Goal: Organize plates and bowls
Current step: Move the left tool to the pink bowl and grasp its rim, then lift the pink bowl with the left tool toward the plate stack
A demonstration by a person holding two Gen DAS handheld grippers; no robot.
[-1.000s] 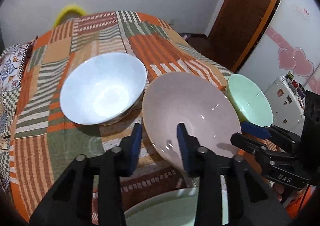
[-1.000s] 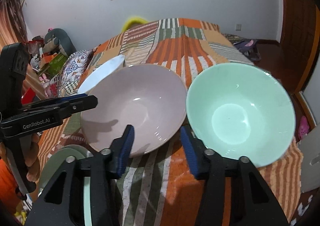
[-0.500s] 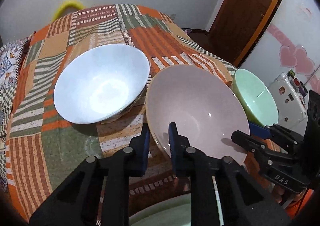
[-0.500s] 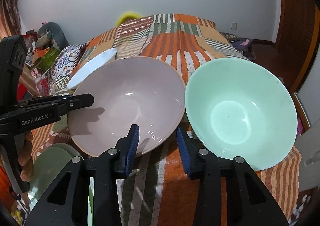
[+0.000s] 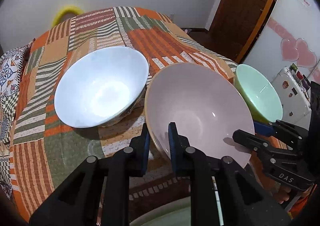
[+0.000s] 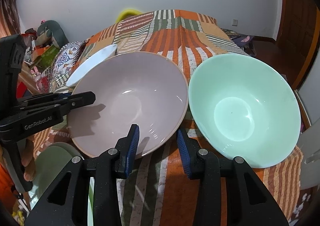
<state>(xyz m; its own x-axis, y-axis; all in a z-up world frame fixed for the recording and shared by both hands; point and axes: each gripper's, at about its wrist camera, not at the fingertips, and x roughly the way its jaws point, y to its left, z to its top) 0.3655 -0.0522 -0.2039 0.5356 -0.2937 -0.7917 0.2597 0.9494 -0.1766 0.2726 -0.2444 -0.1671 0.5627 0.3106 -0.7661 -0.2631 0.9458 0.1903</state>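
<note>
Three bowls stand on the patchwork-covered table (image 5: pixel 70 150): a white bowl (image 5: pixel 100 92) at left, a pink bowl (image 5: pixel 200 110) in the middle, a mint-green bowl (image 5: pixel 260 94) at right. My left gripper (image 5: pixel 159 136) is shut on the pink bowl's near-left rim, one finger inside and one outside. In the right wrist view my right gripper (image 6: pixel 158 140) straddles the near-right rim of the pink bowl (image 6: pixel 130 102), jaws apart and not pinching. The green bowl (image 6: pixel 244 106) sits just right of it. The white bowl (image 6: pixel 90 66) shows behind.
A pale green plate (image 5: pixel 170 216) lies at the near table edge below the grippers; it also shows in the right wrist view (image 6: pixel 54 164). The cloth stretches bare beyond the bowls. A wooden door (image 5: pixel 246 6) and a small fridge (image 5: pixel 294 90) stand to the right.
My left gripper has closed from wide open onto the pink bowl's rim. My right gripper has moved in over the bowl's opposite rim, its jaws narrowing then staying apart.
</note>
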